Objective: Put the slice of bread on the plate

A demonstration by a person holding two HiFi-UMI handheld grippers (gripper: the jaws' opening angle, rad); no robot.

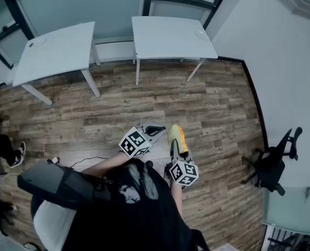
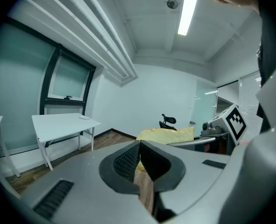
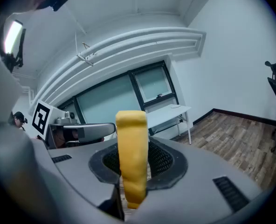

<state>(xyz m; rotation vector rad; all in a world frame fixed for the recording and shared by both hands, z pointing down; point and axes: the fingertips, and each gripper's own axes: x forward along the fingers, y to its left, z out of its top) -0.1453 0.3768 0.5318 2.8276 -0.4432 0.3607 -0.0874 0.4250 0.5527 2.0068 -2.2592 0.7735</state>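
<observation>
My right gripper (image 3: 134, 164) is shut on a yellow slice of bread (image 3: 131, 139), which stands on edge between the pads and sticks up past them. In the head view the slice of bread (image 1: 177, 137) is held above the wood floor, in front of the person's body. Just left of it, my left gripper (image 1: 156, 131) is shut with nothing between its pads. From the left gripper view, the bread (image 2: 168, 134) lies just beyond those closed jaws. A small round white plate (image 1: 201, 34) sits on the far right corner of the right-hand white table (image 1: 170, 38).
Two white tables stand by the window wall, the left table (image 1: 55, 54) with a small round disc (image 1: 37, 42). A black office chair (image 1: 273, 163) stands at the right wall. A cable (image 1: 84, 161) lies on the wood floor (image 1: 144, 103), and a seated person's legs (image 1: 3, 150) are at the left edge.
</observation>
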